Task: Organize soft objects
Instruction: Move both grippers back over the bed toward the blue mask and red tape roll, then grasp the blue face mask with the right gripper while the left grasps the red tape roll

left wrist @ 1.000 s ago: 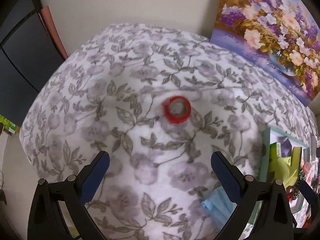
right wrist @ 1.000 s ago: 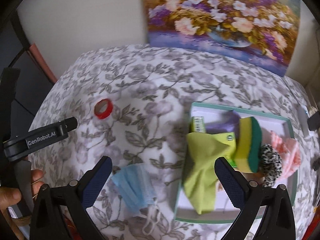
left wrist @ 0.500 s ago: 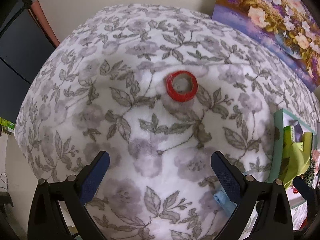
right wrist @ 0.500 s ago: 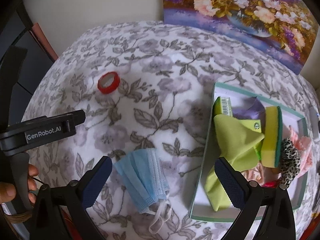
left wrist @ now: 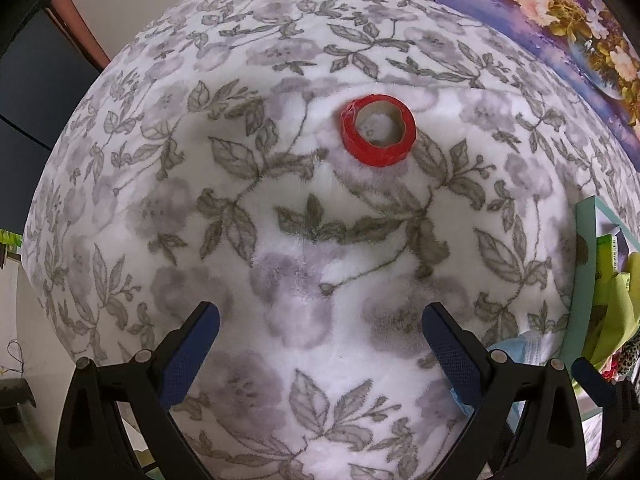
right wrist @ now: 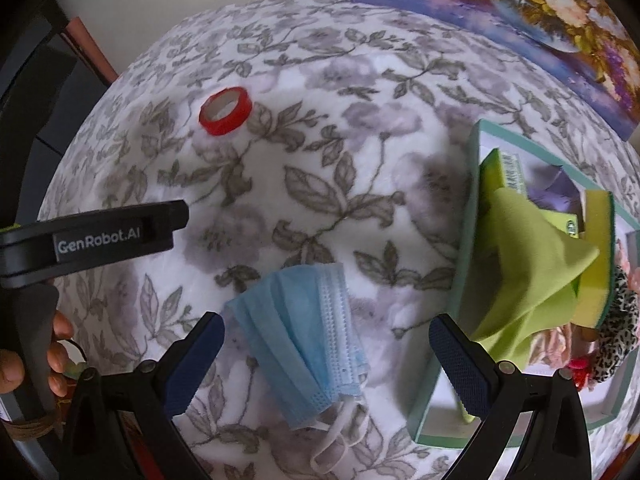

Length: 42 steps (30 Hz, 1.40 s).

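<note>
Left wrist view: the left gripper (left wrist: 320,340) is spread wide over bare floral blanket (left wrist: 304,248); the red tape roll (left wrist: 378,130) lies above centre, unobstructed.

Right wrist view: the right gripper (right wrist: 326,350) gapes around the blue face mask (right wrist: 304,332); the teal box (right wrist: 464,264) edge stands just right.

Left claw (left wrist: 320,344) open, red tape roll (left wrist: 378,130) ahead.

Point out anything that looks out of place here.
The red tape roll lies alone on the floral blanket; it is stiff, not soft. The blue face mask lies crumpled outside the teal box.
</note>
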Motion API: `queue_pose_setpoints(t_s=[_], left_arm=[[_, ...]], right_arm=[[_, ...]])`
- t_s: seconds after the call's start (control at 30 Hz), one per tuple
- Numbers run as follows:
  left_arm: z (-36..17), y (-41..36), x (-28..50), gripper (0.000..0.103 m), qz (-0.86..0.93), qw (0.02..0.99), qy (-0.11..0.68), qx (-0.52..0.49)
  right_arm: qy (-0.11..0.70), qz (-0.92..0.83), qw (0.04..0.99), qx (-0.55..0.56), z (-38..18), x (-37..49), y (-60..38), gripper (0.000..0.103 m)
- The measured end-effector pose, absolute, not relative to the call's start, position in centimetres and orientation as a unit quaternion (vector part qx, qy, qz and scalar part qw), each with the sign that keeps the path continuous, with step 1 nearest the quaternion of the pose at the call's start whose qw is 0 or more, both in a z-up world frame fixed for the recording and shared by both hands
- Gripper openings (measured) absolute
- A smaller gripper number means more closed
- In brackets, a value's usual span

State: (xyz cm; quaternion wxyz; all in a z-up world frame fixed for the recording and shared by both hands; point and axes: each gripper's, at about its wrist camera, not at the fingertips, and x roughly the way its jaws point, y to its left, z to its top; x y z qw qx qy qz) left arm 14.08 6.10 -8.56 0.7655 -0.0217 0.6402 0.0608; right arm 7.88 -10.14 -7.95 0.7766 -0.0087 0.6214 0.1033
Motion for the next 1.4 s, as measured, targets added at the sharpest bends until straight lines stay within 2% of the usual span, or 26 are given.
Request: queue_pose_setpoints(t_s=[0.97,1.23,1.4], left_arm=[[-8.9,6.4,14.2,0.101,0.067,0.770,0.635,-0.017],[-8.5,7.0,14.2,0.101,0.077,0.776,0.625,-0.031],[-8.1,7.3,14.2,0.101,0.083,0.780,0.618,-0.044]], right_arm=[[0.645,0.090,0.757,-0.047,-12.8,7.6,-7.8,0.102],[0.633,0.078,0.769,-0.034,-12.1,8.8,-8.7,0.088],[0.629,0.071,0.773,-0.032,-12.0,9.6,-9.1,0.072]])
